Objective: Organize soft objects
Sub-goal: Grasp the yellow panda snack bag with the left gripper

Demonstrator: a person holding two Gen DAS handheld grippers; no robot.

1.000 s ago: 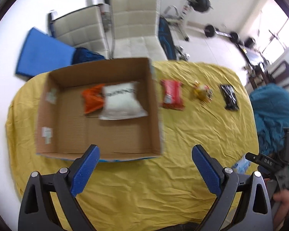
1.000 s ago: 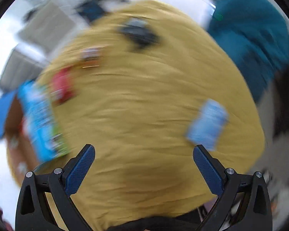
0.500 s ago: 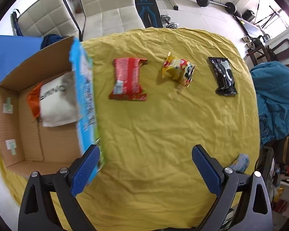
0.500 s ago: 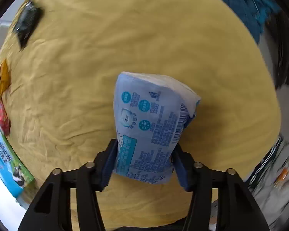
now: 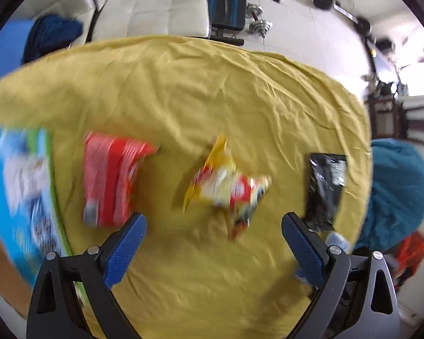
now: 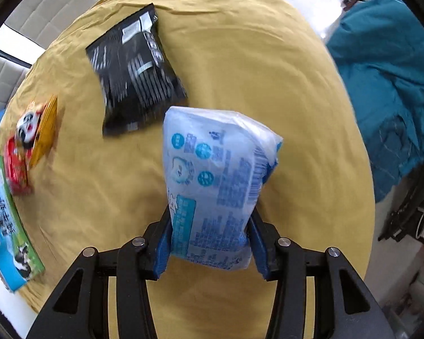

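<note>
Right tongs (image 6: 209,243) clamped on pale blue plastic tissue pack (image 6: 214,186); black foil packet (image 6: 135,76) at 11 o'clock. Left tongs (image 5: 212,243) wide open, empty.

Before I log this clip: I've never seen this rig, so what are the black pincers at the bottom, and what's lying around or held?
Those are two hand-held grippers, each carrying a fisheye camera looking along its fingers. The left gripper is open and empty above the yellow cloth, facing a red packet, a yellow snack bag and a black packet. The right gripper is clamped on a pale blue tissue pack. A cardboard box's printed blue side shows at the left.
</note>
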